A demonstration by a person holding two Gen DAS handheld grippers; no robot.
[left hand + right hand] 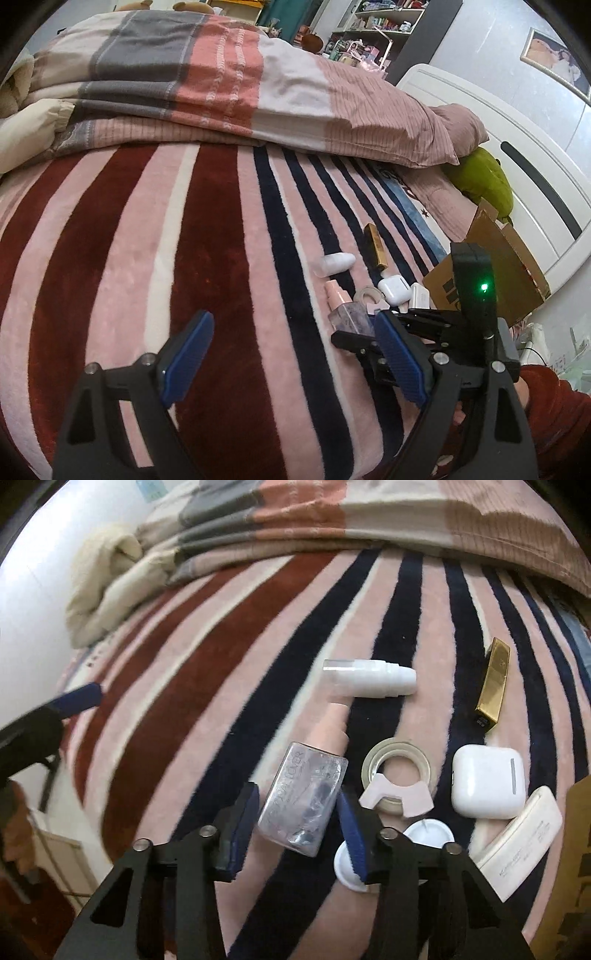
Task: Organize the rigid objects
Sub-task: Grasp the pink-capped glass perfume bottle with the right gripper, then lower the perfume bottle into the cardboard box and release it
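Observation:
Small rigid items lie on a striped blanket (258, 657). My right gripper (299, 819) is open, its blue pads either side of a clear spray bottle (304, 797) with a pink cap; I cannot tell whether they touch it. Near it lie a white tube (369, 677), a gold lipstick case (493, 686), a tape roll (397, 766) with a pink cutter, a white earbud case (487, 781), a white flat case (519, 840) and white round lids (428, 836). My left gripper (291, 356) is open and empty above the blanket, left of the pile, where the bottle (347, 315) also shows.
A cardboard box (491, 269) stands at the right by the pile, its edge in the right wrist view (569, 867). A folded quilt (207, 85) lies at the back. A green plush (480, 177) and the white headboard (535, 166) are at the far right.

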